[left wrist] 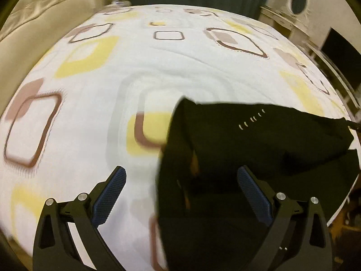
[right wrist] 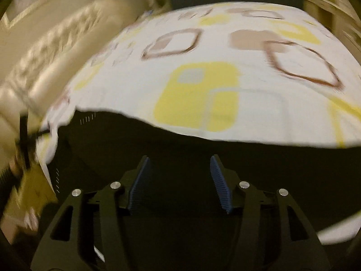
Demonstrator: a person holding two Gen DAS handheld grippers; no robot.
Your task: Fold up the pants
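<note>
The black pants (left wrist: 248,158) lie on the bed (left wrist: 158,67), whose white sheet carries yellow and brown rounded squares. In the left wrist view the pants cover the sheet's lower right part, with a folded upper edge and a short row of white stitches near that edge. The left gripper (left wrist: 181,194) hangs above the pants' left border with its jaws spread wide; its blue pads (left wrist: 110,194) pinch nothing, one over bare sheet, the other over the dark cloth.

In the right wrist view, which is blurred, the pants (right wrist: 180,135) fill the lower half of the picture, their far edge curving across the sheet (right wrist: 225,45) just below a big yellow square. The right gripper (right wrist: 180,180) is above the pants, jaws parted about halfway, with no cloth between its pads (right wrist: 220,185). A padded cream headboard (right wrist: 45,56) stands left of the pants.
</note>
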